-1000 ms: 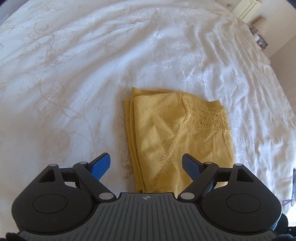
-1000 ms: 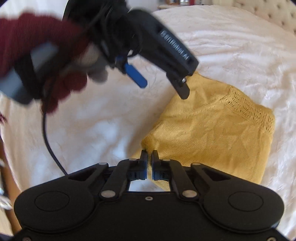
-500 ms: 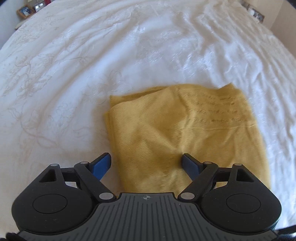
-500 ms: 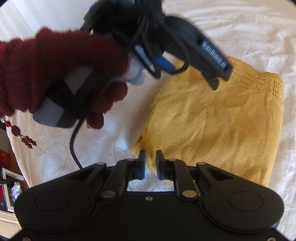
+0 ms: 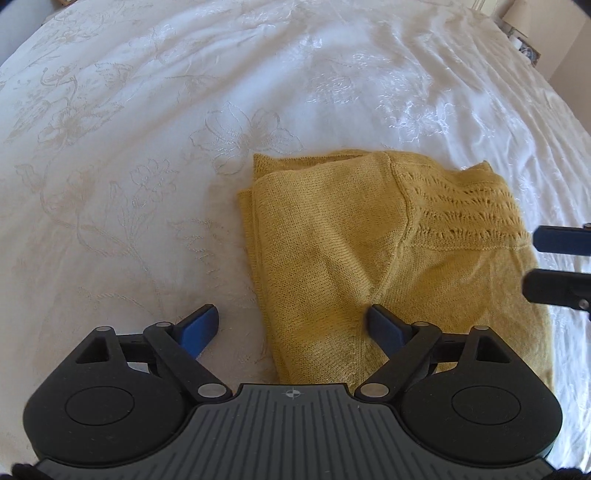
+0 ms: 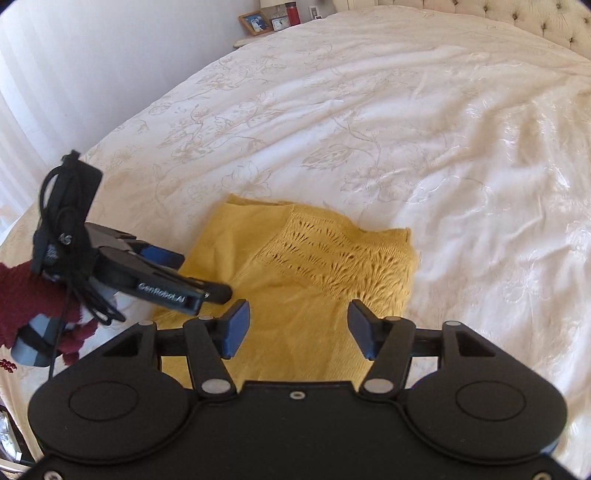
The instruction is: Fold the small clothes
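Left wrist view: folded yellow knit [image 5: 369, 258] lies lengthwise ahead of the spread left gripper [image 5: 291, 325], lacy band farthest (right gripper [image 6: 295, 328] just opening, empty).

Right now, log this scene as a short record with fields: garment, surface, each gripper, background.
garment: yellow knit top, folded, lying flat, openwork band toward its far right
surface: white embroidered bedspread
left gripper: open, low over the garment's near left edge, one finger over fabric, one over the bedspread, nothing gripped
right gripper: jaws have just been opening, now open over the garment's near edge, nothing gripped
hand: red knit sleeve behind the left gripper
background: framed photo and red bottle on a bedside stand
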A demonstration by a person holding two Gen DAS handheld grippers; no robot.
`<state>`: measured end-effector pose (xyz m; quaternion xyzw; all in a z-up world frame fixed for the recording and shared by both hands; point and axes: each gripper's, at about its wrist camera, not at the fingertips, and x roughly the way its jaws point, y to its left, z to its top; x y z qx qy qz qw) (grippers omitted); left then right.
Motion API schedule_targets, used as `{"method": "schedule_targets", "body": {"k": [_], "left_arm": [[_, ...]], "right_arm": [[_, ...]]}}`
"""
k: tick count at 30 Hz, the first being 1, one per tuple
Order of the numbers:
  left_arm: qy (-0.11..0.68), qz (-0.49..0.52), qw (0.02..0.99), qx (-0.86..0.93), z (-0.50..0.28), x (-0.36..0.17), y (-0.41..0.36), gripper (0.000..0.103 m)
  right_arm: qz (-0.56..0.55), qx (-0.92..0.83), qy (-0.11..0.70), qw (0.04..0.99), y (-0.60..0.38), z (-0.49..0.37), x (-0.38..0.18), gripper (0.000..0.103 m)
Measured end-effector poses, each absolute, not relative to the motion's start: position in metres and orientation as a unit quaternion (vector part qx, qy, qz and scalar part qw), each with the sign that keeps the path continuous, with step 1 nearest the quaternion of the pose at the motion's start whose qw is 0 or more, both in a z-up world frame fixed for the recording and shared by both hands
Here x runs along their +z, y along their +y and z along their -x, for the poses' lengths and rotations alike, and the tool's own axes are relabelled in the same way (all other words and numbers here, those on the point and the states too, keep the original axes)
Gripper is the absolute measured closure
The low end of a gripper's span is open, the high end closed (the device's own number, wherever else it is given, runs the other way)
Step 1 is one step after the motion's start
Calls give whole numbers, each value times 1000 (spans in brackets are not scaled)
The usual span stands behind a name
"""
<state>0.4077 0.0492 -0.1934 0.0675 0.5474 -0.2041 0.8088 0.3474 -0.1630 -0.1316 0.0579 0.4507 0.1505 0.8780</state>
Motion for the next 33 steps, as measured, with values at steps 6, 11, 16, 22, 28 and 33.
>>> {"method": "schedule_targets", "body": {"k": [6,11,16,22,28,33], "left_arm": [[549,-55,809,-203,-408,-197,51,9],[559,-44,802,-207,-412,-200,50,2],[561,-11,799,-218,-413,-188,64,2],[570,55,794,-205,-390,-173,95,2],[599,81,768,-212,-353,-179,97,2],[615,80,754,-217,-335,-192,81,2]], "right_arm": [[-72,135,498,854,-171,-401,-173,39],[-89,111,499,855,-183,-420,-174,38],[-128,100,468,869,-204,-407,-157,22],[-218,94,460,855,-245,-371,-156,5],[-235,103,486,835,-259,-347,-170,1],[-268,120,492,819,-261,-344,-183,1]]}}
